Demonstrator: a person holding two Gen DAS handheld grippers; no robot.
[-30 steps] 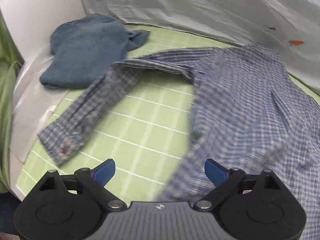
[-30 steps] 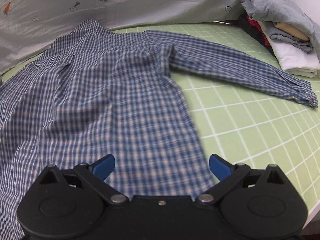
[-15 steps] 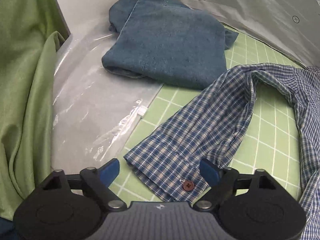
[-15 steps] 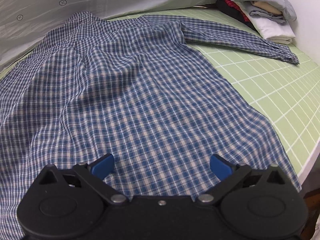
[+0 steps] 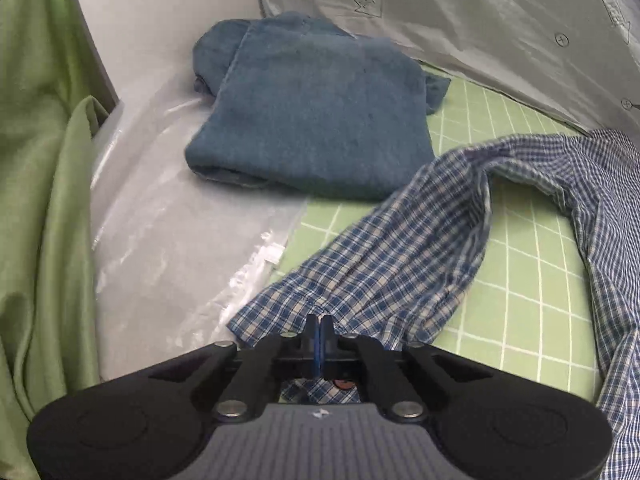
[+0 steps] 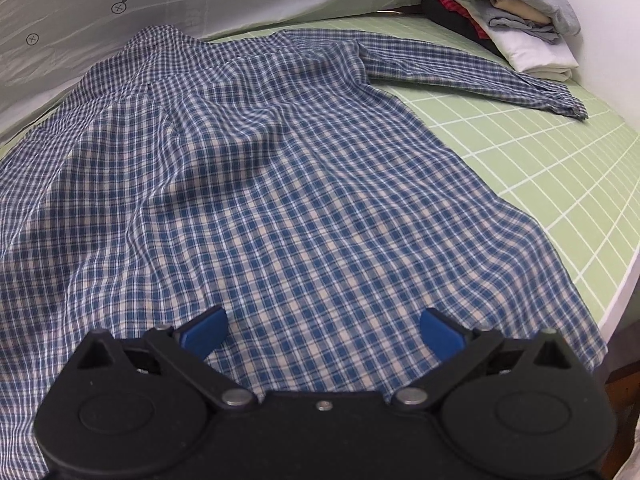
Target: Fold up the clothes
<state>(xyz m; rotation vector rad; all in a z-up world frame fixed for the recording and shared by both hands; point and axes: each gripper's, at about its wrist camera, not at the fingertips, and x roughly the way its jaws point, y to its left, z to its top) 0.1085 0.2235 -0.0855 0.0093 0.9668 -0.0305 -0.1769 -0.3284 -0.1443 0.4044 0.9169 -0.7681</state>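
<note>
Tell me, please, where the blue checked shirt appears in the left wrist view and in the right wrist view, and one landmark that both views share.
Left wrist view: only a sleeve and part of the body of the checked shirt, lower centre to right edge; the left gripper is shut on its cuff.
Right wrist view: the shirt lies spread over most of the picture; the right gripper is open over its hem.
Shared landmark: the green grid mat.
</note>
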